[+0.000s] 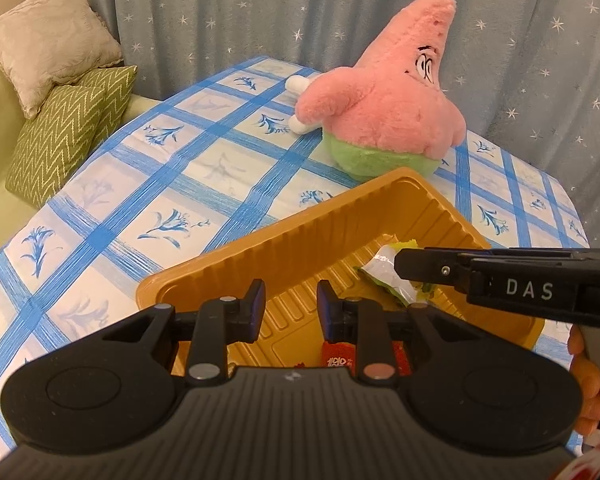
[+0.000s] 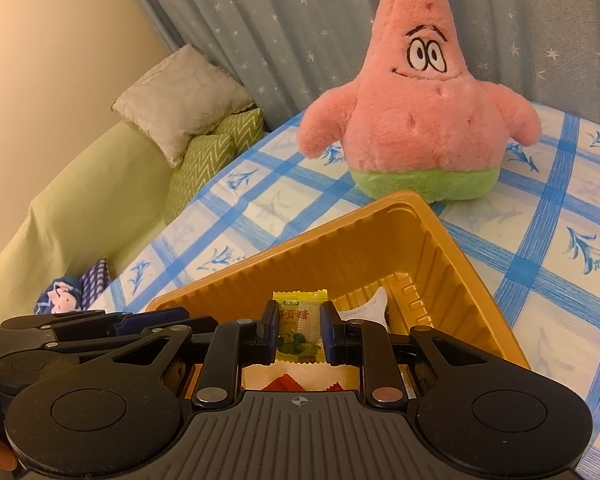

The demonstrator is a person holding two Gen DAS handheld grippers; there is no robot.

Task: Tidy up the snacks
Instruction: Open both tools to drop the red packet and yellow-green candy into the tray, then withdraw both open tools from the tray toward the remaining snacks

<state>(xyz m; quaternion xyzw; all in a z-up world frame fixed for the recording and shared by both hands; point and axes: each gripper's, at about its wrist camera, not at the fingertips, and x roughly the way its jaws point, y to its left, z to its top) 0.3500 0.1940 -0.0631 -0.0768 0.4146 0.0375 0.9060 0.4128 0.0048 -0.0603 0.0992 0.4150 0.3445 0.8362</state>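
Observation:
A gold plastic tray (image 1: 260, 240) (image 2: 300, 240) lies on the blue-checked tablecloth. My right gripper (image 2: 300, 328) is over the tray, shut on a yellow candy packet (image 2: 300, 320) with green fruit printed on it. In the left wrist view the right gripper (image 1: 398, 268) comes in from the right with that packet (image 1: 384, 276) at its tip. My left gripper (image 1: 291, 304) hovers over the tray's near end, jaws a little apart with only tray floor between them. A red packet (image 1: 338, 358) (image 2: 288, 384) and a white wrapper (image 2: 370, 306) lie in the tray.
A pink star plush (image 1: 380, 120) (image 2: 412, 120) stands on the table just behind the tray. A green sofa with cushions (image 1: 60, 140) (image 2: 188, 104) is to the left, a starred curtain behind. A hand (image 1: 588, 380) holds the right gripper.

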